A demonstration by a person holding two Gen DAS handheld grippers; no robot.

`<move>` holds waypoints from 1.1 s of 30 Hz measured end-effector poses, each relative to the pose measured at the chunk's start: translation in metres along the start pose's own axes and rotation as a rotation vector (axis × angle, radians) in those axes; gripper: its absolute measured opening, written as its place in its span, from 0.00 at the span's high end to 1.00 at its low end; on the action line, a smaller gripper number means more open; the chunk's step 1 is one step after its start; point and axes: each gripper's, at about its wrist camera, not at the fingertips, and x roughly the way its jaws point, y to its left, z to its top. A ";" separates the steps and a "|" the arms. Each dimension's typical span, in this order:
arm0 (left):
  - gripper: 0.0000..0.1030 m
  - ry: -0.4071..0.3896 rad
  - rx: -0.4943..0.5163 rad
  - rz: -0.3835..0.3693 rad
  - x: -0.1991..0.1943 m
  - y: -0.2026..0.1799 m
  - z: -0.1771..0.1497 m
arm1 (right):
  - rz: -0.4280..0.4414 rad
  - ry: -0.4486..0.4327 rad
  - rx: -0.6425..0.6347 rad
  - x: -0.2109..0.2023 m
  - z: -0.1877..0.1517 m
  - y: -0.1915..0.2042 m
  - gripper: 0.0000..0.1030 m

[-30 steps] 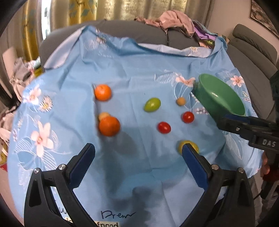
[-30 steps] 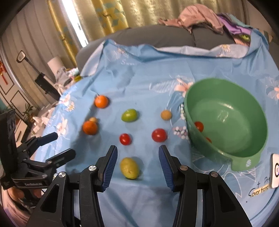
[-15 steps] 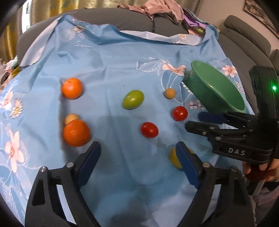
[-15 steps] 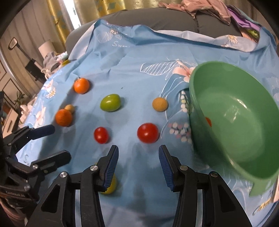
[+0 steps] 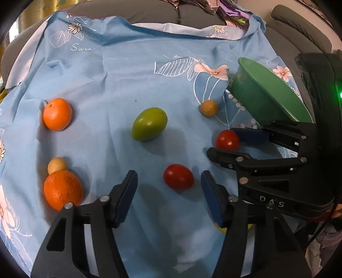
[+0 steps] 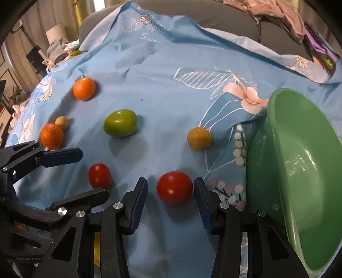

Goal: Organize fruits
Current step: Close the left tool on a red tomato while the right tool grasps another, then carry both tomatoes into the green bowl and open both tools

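Fruits lie on a blue floral cloth point(image 5: 111, 70). My left gripper point(image 5: 168, 181) is open, its jaws on either side of an oval red tomato point(image 5: 178, 177), apart from it. My right gripper point(image 6: 171, 188) is open around a round red tomato point(image 6: 174, 187); it also shows in the left wrist view point(image 5: 227, 140). A green fruit point(image 5: 149, 124), a small tan fruit point(image 5: 208, 108), two oranges point(image 5: 57, 114) point(image 5: 62, 189) and another small tan fruit point(image 5: 56, 165) lie around. A green bowl point(image 6: 303, 162) stands at the right. A yellow fruit point(image 6: 96, 250) is mostly hidden under the grippers.
A grey sofa point(image 5: 295, 36) with heaped clothes point(image 6: 284, 19) lies behind the cloth. Curtains, a lamp point(image 6: 56, 32) and clutter stand at the far left. The cloth's front edge is close under both grippers.
Both grippers have moved forward and down toward the fruit. The left now brackets the oval tomato, the right brackets the round tomato. The yellow fruit has slid under them.
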 end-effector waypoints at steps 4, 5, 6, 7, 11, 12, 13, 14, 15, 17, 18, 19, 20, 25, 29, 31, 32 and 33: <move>0.64 0.013 0.015 -0.002 0.007 -0.002 0.002 | -0.001 0.009 0.003 0.003 0.002 -0.001 0.62; 0.66 0.012 0.020 0.005 0.008 -0.002 0.003 | -0.001 0.010 0.002 0.003 0.002 0.000 0.64; 0.66 0.012 0.020 0.005 0.009 -0.002 0.003 | -0.005 0.010 0.001 0.003 0.002 -0.001 0.66; 0.68 0.011 0.016 0.002 0.009 -0.001 0.003 | -0.006 0.009 0.000 0.003 0.002 0.000 0.66; 0.73 0.007 0.019 0.014 0.009 -0.001 0.002 | -0.002 -0.001 0.005 0.003 0.002 -0.001 0.67; 0.73 0.006 0.014 0.016 0.008 0.000 0.002 | 0.000 -0.004 0.008 0.003 0.002 -0.001 0.67; 0.73 0.000 0.011 0.015 0.007 0.001 0.001 | 0.002 -0.006 0.011 0.003 0.002 -0.002 0.67; 0.73 0.000 0.004 0.013 0.006 0.002 0.000 | 0.005 -0.008 0.014 0.003 0.002 -0.002 0.67; 0.73 -0.002 -0.004 0.011 0.004 0.003 -0.001 | 0.011 -0.011 0.020 0.002 0.002 -0.002 0.67; 0.73 -0.015 -0.012 0.011 -0.002 0.004 -0.002 | 0.027 -0.026 0.028 -0.003 0.001 -0.002 0.68; 0.73 -0.021 -0.017 0.009 -0.008 0.005 -0.003 | 0.036 -0.036 0.030 -0.007 0.000 -0.001 0.68; 0.73 -0.029 -0.020 0.007 -0.012 0.005 -0.003 | 0.047 -0.049 0.033 -0.011 0.000 0.000 0.68; 0.73 -0.042 -0.023 0.004 -0.018 0.005 -0.004 | 0.058 -0.060 0.035 -0.016 -0.001 0.001 0.68; 0.73 -0.078 -0.024 0.009 -0.039 -0.002 -0.001 | 0.102 -0.124 0.043 -0.042 -0.004 0.004 0.68; 0.73 -0.111 -0.007 0.018 -0.055 -0.013 0.005 | 0.116 -0.178 0.053 -0.063 -0.006 0.001 0.68; 0.73 -0.124 0.009 0.020 -0.060 -0.019 0.008 | 0.118 -0.207 0.061 -0.074 -0.008 -0.003 0.68; 0.73 -0.130 0.015 0.019 -0.063 -0.023 0.009 | 0.117 -0.220 0.066 -0.080 -0.009 -0.005 0.68; 0.73 -0.137 0.027 0.017 -0.066 -0.027 0.012 | 0.116 -0.233 0.073 -0.085 -0.010 -0.007 0.68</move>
